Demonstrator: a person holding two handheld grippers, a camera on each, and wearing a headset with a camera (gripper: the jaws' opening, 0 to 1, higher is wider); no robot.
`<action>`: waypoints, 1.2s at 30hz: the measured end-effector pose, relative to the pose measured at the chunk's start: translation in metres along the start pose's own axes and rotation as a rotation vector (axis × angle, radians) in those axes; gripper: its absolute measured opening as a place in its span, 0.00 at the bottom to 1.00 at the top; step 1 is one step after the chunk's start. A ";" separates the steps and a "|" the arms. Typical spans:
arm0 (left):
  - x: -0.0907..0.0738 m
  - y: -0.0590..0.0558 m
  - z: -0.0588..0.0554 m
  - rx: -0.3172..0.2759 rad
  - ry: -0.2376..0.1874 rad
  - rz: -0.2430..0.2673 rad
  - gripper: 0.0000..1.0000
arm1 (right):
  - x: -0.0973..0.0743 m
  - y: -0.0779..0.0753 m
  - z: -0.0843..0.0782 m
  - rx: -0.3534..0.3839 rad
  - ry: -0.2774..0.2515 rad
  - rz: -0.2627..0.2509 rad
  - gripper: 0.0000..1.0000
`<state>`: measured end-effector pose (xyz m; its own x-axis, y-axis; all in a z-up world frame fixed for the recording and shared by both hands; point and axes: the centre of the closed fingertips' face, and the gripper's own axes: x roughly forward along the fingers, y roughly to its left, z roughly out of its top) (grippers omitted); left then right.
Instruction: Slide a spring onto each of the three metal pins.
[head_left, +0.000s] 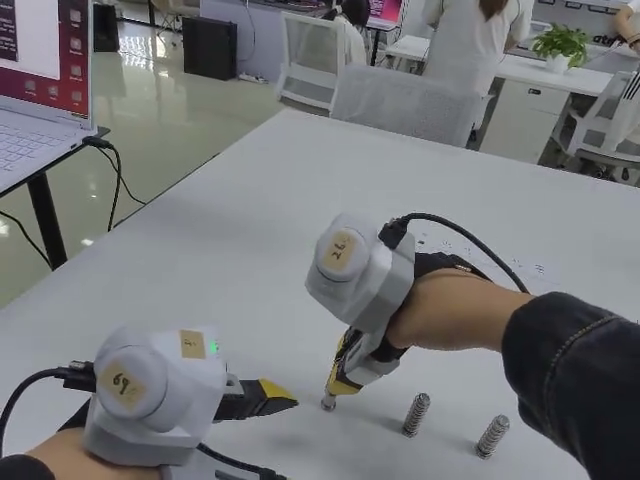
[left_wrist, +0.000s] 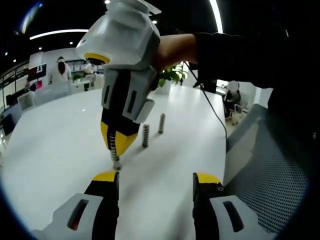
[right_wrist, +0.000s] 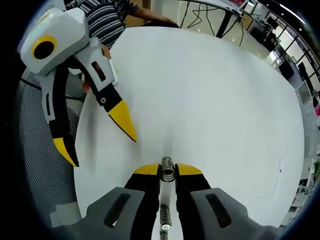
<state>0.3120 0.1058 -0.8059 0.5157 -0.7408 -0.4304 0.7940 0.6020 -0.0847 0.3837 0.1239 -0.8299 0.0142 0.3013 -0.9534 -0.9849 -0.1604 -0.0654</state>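
Head view: your right gripper tips steeply down from a bent wrist, clenched on a spring near the table's near edge; your left gripper lies level, jaws apart, pointing toward it.

Right tongs cover most of the held spring; its lower end leaves the right gripper view at the bottom edge. Interiors of the standing spring and second standing spring: hidden by coils. Laptop cut by left edge.
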 end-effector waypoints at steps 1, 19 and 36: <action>0.000 0.000 0.000 0.000 0.001 0.000 0.54 | 0.001 0.000 0.000 0.001 0.001 0.003 0.09; 0.000 0.000 -0.002 -0.007 0.004 0.001 0.54 | 0.021 0.006 -0.010 0.028 0.017 0.029 0.09; 0.001 -0.001 -0.003 -0.005 0.013 -0.005 0.54 | 0.014 0.004 -0.022 0.054 -0.012 0.015 0.23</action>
<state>0.3110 0.1055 -0.8094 0.5073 -0.7399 -0.4419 0.7949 0.5997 -0.0915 0.3840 0.1068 -0.8500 -0.0028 0.3104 -0.9506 -0.9928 -0.1146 -0.0345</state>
